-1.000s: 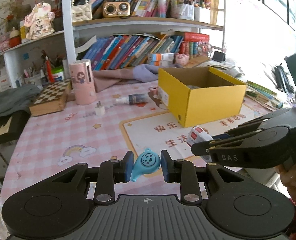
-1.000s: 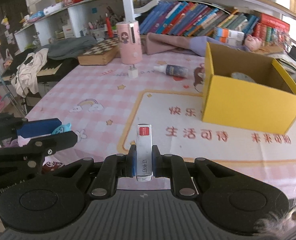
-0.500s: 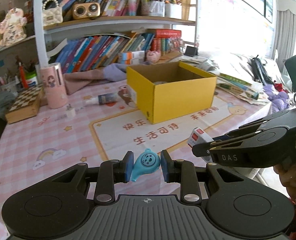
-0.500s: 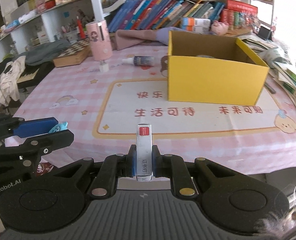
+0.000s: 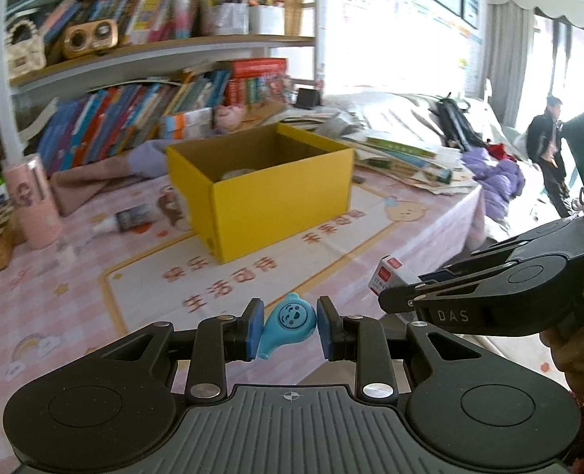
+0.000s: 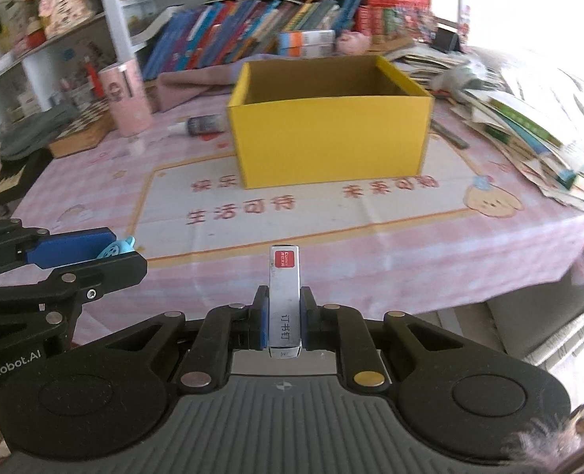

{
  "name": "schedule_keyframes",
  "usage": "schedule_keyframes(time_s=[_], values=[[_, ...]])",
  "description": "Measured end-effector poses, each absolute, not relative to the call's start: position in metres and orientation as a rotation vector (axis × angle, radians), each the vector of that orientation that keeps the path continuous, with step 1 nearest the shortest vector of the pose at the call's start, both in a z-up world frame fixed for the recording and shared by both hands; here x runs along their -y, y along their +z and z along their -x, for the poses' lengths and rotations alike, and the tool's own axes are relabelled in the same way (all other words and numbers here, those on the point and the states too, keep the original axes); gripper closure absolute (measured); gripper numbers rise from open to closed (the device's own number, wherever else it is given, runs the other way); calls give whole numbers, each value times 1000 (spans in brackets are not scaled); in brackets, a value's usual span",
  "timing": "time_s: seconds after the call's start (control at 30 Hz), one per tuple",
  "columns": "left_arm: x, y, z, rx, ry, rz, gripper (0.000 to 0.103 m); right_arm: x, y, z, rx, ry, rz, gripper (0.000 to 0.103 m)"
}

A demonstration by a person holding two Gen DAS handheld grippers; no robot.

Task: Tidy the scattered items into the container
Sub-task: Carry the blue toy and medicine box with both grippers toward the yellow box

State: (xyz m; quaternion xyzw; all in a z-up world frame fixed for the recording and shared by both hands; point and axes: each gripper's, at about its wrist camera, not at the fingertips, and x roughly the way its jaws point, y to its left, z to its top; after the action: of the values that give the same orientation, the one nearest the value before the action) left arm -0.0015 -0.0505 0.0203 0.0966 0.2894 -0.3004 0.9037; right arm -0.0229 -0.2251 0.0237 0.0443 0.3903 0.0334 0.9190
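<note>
Right wrist view is showing the yellow box [image 6: 331,138] sitting open on the pink surface [image 6: 370,237], well ahead. Right tongs [image 6: 284,320] are pinching a stiff, light staple box [image 6: 284,300] by its flat sides; left tongs [image 5: 288,326] are clamping a small, probably slippery blue whistle [image 5: 290,324].

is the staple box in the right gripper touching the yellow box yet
Apart. The right wrist view shows the staple box clamped in the right gripper, with bare tablecloth between it and the yellow box.
</note>
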Motion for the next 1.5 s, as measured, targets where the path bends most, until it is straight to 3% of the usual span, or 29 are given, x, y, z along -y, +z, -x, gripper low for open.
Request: schedule_keyframes(time_s=[1.07, 1.5], values=[[118, 22, -57, -564, -718, -229, 75, 283, 24, -31, -806, 4, -101, 89], [138, 41, -110, -488, -666, -237, 75, 304, 52, -97, -704, 52, -68, 89]])
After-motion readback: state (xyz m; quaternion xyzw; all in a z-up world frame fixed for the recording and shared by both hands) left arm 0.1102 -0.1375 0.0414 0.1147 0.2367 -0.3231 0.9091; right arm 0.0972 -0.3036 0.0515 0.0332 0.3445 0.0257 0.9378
